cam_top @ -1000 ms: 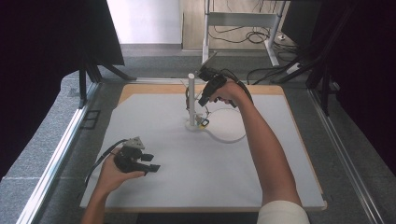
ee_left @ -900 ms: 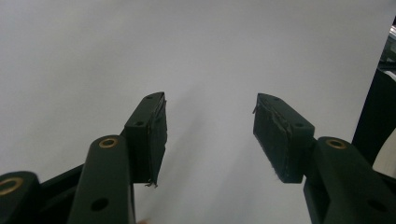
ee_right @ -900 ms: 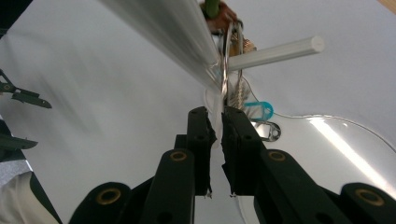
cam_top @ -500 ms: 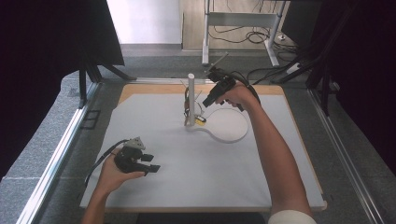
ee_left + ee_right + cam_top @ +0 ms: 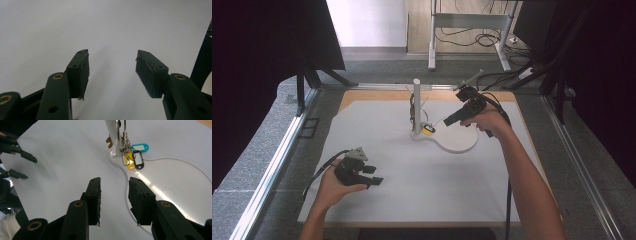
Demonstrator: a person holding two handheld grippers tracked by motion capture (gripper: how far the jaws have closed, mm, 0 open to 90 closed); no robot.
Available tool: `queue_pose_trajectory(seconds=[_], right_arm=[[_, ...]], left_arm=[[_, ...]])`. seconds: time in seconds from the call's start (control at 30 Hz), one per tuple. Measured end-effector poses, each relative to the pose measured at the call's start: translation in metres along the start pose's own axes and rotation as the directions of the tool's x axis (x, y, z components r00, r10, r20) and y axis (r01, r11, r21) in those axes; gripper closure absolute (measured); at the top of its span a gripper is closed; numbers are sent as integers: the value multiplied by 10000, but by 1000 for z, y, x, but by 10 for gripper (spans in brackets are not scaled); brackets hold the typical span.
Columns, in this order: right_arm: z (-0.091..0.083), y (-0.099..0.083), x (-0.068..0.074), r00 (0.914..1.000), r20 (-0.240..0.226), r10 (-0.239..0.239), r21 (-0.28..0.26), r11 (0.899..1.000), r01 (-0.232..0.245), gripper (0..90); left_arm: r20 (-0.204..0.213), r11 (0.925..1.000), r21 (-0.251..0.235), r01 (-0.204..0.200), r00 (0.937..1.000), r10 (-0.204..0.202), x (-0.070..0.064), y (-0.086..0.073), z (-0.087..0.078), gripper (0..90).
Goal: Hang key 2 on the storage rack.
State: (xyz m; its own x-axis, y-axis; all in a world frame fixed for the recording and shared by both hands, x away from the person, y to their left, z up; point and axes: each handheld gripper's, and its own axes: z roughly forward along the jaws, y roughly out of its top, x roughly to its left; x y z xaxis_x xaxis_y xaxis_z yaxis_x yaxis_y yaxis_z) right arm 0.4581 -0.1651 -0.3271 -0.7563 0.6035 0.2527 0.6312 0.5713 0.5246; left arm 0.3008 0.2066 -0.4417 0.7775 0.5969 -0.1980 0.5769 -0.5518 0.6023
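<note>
The right gripper [image 5: 447, 121] hangs above the white stand base [image 5: 457, 142], its jaws parted by a narrow gap with nothing between them. In the right gripper view the bunch of key tags [image 5: 132, 157] lies at about twelve o'clock from the jaws, well ahead of the tips and not touching them: a yellow tag [image 5: 129, 160], a black-framed tag [image 5: 138, 160] and a teal tag [image 5: 140, 147] hang on wire hooks against the white post [image 5: 113, 132], just where the post meets the base. In the high view the tags [image 5: 428, 129] sit at roughly nine o'clock from the right gripper, near it but apart. The left gripper [image 5: 371, 175] rests low over the white table mat [image 5: 377, 130], at about seven o'clock from the post and well apart from it; its jaws stand wide open and empty over the bare surface.
</note>
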Motion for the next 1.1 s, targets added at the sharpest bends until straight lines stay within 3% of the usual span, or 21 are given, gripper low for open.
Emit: queue_pose_trajectory(seconds=[0.3,0.57,0.6,0.83,0.93,1.1], right_arm=[[-4,-61,7,9995,-291,-104,-1074,9942,72,540],[5,-116,11,9998,-86,156,-1557,9877,-167,522],[7,-120,11,9998,-64,170,-1567,9875,-178,522],[14,-132,12,9997,179,175,-1584,9873,-144,500],[11,-132,14,9993,288,249,-1850,9825,-192,471],[10,-138,22,9977,672,36,-2076,9782,104,418]], left_arm=[[-38,9998,138,-116,9999,117,0,-1,0,446],[-64,10000,42,47,10000,-47,-1,-1,1,442],[-73,9999,137,-83,9999,84,-1,-1,0,440],[-122,9998,172,-81,9999,83,-1,-2,-1,433],[-123,9999,131,-74,9999,75,0,-2,-2,432],[-144,9999,101,-63,9999,64,2,-1,-2,430]])
